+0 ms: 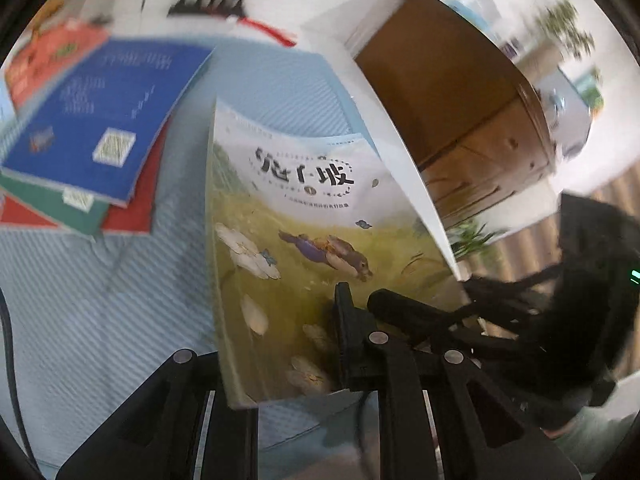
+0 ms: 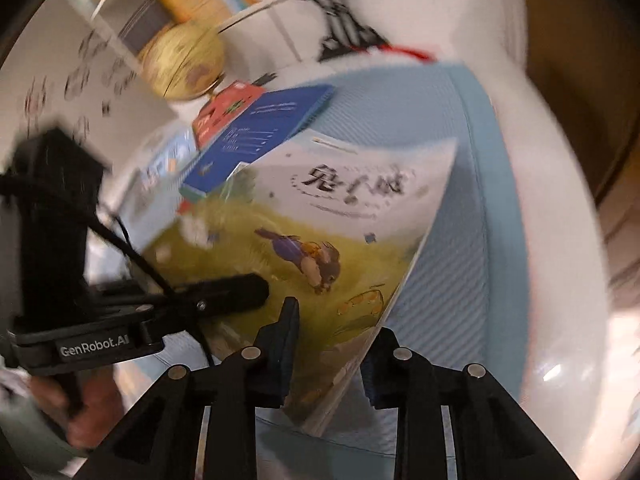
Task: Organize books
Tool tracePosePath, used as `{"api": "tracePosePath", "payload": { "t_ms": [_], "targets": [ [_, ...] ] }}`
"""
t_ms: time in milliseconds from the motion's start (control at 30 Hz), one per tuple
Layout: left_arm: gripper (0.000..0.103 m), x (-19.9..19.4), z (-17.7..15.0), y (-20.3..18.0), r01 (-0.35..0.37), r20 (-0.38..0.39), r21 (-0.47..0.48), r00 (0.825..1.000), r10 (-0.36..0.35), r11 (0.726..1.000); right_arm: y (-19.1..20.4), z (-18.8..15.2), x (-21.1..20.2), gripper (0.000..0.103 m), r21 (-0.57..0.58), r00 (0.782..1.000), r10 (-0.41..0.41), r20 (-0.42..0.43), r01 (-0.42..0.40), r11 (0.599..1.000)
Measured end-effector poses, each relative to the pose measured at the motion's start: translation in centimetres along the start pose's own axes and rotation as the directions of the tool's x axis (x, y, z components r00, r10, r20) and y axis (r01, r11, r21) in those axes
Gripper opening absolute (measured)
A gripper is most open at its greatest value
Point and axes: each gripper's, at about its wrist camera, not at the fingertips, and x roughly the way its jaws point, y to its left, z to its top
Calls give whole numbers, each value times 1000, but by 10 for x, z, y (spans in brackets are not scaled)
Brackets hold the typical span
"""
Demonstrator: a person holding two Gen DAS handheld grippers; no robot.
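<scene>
Rabbit book (image 1: 304,240), clamped by left tool (image 1: 296,360) and right tool (image 2: 332,356), long axis running forward; book stack (image 1: 84,128) far-left ahead.

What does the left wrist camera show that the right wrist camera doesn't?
Only the left wrist view shows a brown wooden cabinet and red and green books under the blue one. Only the right wrist view shows a yellowish globe and a hand holding the other tool. Both show the rabbit picture book, lifted and clamped by the left tongs and right tongs, plus the blue book and the light blue mat.
</scene>
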Motion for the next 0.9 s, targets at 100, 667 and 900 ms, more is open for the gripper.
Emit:
{"api": "tracePosePath", "payload": {
  "t_ms": [100,667,900],
  "targets": [
    [13,-8,1,-2,6,6,20,1000,-6,1000,13,-2,-9,26,-72,998,-52,27,54,996],
    [13,-171,11,115,-16,256,-34,966,24,999,185,81,-12,26,-280,984,0,178,50,959],
    [13,-257,3,242,-110,337,-167,928,162,980,320,125,49,27,-377,977,110,181,-34,926]
  ]
}}
